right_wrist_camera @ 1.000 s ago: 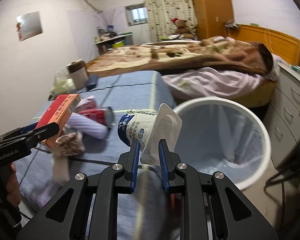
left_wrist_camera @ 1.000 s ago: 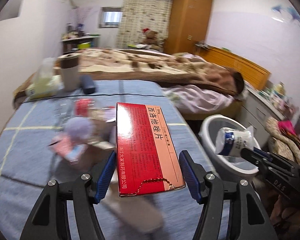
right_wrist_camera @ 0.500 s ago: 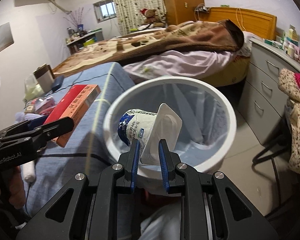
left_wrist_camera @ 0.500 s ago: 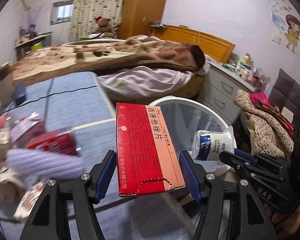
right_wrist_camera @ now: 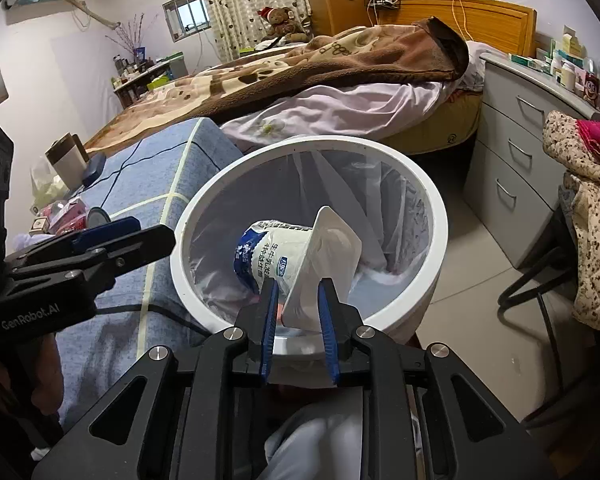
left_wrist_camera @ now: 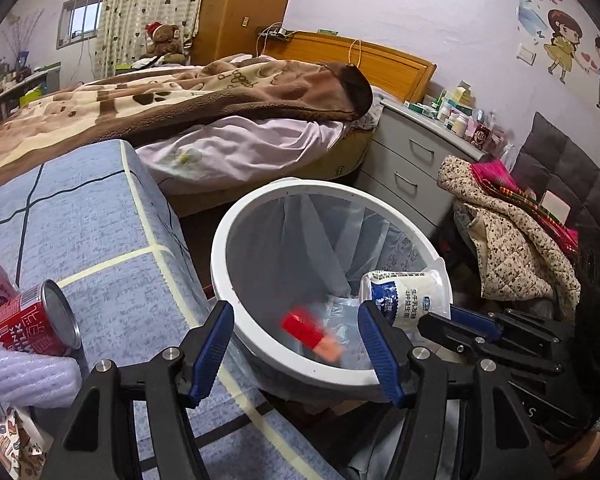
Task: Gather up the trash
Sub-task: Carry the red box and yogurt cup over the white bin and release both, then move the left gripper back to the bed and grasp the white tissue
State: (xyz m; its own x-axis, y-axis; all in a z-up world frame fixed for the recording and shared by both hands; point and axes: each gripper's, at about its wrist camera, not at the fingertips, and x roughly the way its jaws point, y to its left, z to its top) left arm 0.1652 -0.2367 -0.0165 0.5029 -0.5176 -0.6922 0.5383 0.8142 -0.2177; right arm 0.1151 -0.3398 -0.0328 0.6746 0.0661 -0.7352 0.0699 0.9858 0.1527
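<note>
The yogurt cup [right_wrist_camera: 274, 258] looks empty, so I'd judge it light and thin-walled, easy to crush; its glossy printed sleeve may be slippery, and the stiffer rim with the peeled foil lid [right_wrist_camera: 326, 256] seems the safest place to hold it. It is white with a blue band and printed lettering, lying on its side with the lid flap bent upward. It hangs over the mouth of the white trash bin [right_wrist_camera: 204, 200], pinched at its lid end between the blue pads of the right gripper [right_wrist_camera: 298, 300], whose fingers are clamped on it. From the left wrist view the cup [left_wrist_camera: 404, 294] sits above the bin's far rim. The left gripper [left_wrist_camera: 302, 344] has its fingers spread wide with nothing between them, poised over the bin [left_wrist_camera: 220, 240]. Down inside the clear liner, a red box [left_wrist_camera: 306, 330] shows blurred. The bin stands against the corner of a blue checked cover [left_wrist_camera: 100, 232], where 1 red can [left_wrist_camera: 28, 322] lies on its side beside a pale foam sleeve [left_wrist_camera: 24, 376]. Beyond are a bed with a brown blanket [left_wrist_camera: 188, 92] and a grey drawer unit [left_wrist_camera: 412, 160].
</note>
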